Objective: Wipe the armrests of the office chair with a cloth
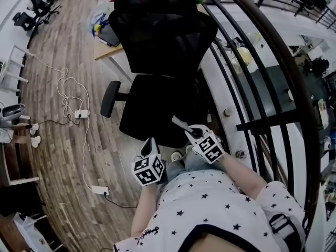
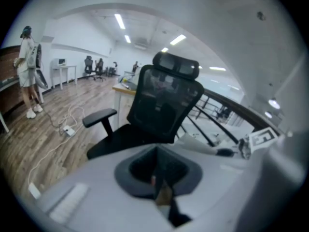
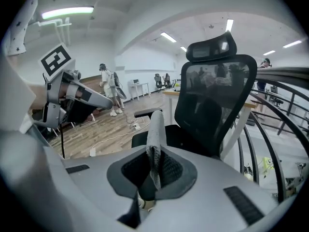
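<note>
Cloth (image 3: 155,139): grey, pinched upright between the jaws of the right hand-held gripper (image 1: 193,134), near the front of the office chair (image 1: 157,62) seat. Left hand-held gripper (image 1: 150,145): jaws together, nothing held. Visible armrest (image 1: 109,98): well apart from the cloth. Progress, judged: wiping not begun; both armrests outstanding.

White short-sleeved shirt (image 1: 210,203) here, dotted all over with small dark stars, and a dark band edges the neckline. Left tool (image 1: 150,150) and right tool (image 1: 193,134) are both pale grey. Each carries a cube (image 1: 148,170) of black-and-white square markers, and a dark grey hollow rings the jaws.
</note>
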A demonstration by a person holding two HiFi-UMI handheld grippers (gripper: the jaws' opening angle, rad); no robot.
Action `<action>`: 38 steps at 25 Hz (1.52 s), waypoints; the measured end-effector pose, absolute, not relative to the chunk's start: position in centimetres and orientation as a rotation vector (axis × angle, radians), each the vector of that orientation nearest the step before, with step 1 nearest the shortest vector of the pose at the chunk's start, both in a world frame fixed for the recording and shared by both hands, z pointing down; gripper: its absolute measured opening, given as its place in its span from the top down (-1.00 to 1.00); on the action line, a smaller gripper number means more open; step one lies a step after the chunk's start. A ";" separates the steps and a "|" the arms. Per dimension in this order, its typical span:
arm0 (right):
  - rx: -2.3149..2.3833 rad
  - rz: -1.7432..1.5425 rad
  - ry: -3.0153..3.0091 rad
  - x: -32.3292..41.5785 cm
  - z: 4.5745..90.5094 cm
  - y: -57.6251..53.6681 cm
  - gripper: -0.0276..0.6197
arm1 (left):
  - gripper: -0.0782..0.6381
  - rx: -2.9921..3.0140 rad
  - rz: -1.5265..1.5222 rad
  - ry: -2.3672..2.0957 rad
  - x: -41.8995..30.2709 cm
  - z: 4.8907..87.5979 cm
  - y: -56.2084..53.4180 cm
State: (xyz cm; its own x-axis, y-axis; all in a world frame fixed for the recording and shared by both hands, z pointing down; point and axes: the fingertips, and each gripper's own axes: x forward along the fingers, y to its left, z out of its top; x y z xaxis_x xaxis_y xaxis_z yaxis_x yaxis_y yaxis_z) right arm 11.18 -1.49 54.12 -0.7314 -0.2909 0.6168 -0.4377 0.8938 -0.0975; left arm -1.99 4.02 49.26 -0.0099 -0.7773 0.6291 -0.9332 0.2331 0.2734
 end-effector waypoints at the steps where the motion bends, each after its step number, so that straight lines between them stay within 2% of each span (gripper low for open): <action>1: 0.495 0.304 -2.447 11.0 53.7 -1.7 0.83 | 0.76 1.560 0.271 -1.830 -2.0 49.1 4.0; 12: 0.289 0.255 -2.561 8.3 49.8 -3.5 0.83 | 0.76 1.456 0.174 -1.956 -2.0 47.3 3.3; 23: 0.228 0.261 -2.573 7.7 49.4 -4.5 0.83 | 0.76 1.385 0.121 -2.002 -2.8 47.6 3.6; 30: 0.324 0.305 -2.576 6.2 49.4 -6.4 0.83 | 0.76 1.423 0.135 -1.984 -5.4 47.8 2.2; 38: 0.431 0.310 -2.567 0.5 49.3 -7.3 0.83 | 0.76 1.535 0.155 -1.899 -10.3 48.0 -0.4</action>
State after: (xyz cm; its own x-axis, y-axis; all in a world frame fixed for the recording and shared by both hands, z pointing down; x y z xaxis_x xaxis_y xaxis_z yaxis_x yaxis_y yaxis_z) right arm 0.50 -7.33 49.27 -0.8173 -0.2418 0.5230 -0.3595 0.9233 -0.1349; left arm -10.35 -0.41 48.01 -0.0720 -0.8203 0.5674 -0.9012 0.2972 0.3153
